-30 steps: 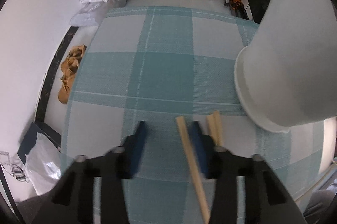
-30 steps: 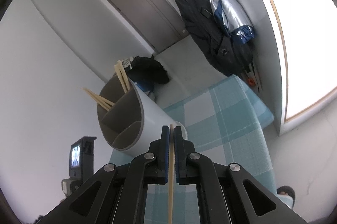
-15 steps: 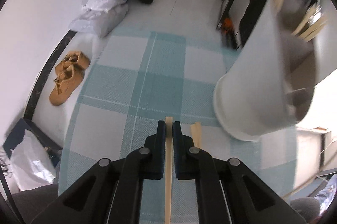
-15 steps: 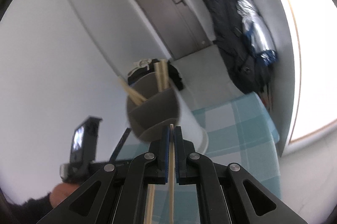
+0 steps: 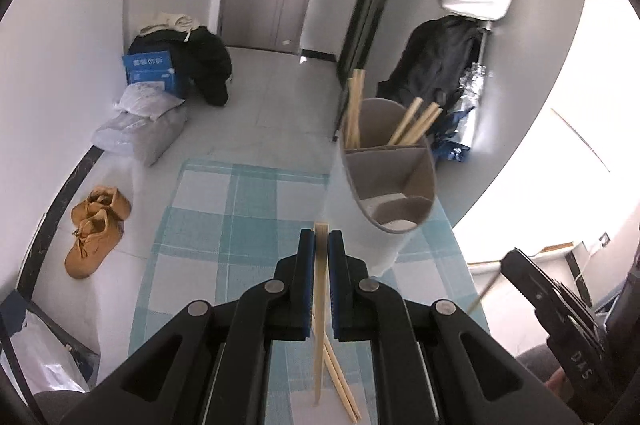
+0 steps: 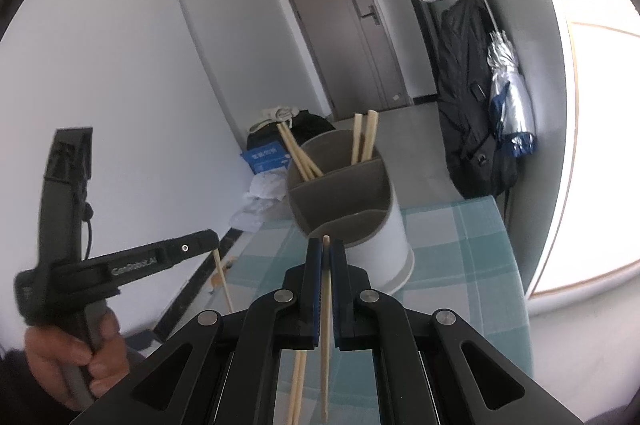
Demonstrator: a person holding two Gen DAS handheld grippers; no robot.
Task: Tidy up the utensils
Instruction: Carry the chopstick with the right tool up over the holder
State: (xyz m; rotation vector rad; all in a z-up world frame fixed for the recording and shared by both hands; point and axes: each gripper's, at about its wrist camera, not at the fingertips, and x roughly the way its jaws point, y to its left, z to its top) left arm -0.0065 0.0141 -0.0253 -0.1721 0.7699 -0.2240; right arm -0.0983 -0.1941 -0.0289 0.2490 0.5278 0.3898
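My left gripper [image 5: 321, 237] is shut on a wooden chopstick [image 5: 319, 305] that runs back between its jaws. My right gripper [image 6: 326, 245] is shut on another chopstick [image 6: 325, 325]. A white utensil holder [image 5: 390, 185] with a grey divided inside stands on the checked cloth just ahead and to the right in the left wrist view, with chopsticks in its two far compartments; the near compartment looks empty. In the right wrist view the holder [image 6: 352, 209] stands just beyond my fingertips. The left gripper [image 6: 188, 249] with its chopstick shows at the left. More chopsticks [image 5: 340, 385] lie on the cloth below.
The table carries a teal and white checked cloth [image 5: 224, 225]. Brown shoes [image 5: 96, 229], bags and a blue box [image 5: 150, 69] lie on the floor to the left. Dark coats and an umbrella [image 6: 508, 97] hang at the right wall.
My left gripper closed on a chopstick and lifted it off the cloth. Both grippers rose and now face the holder's open top.
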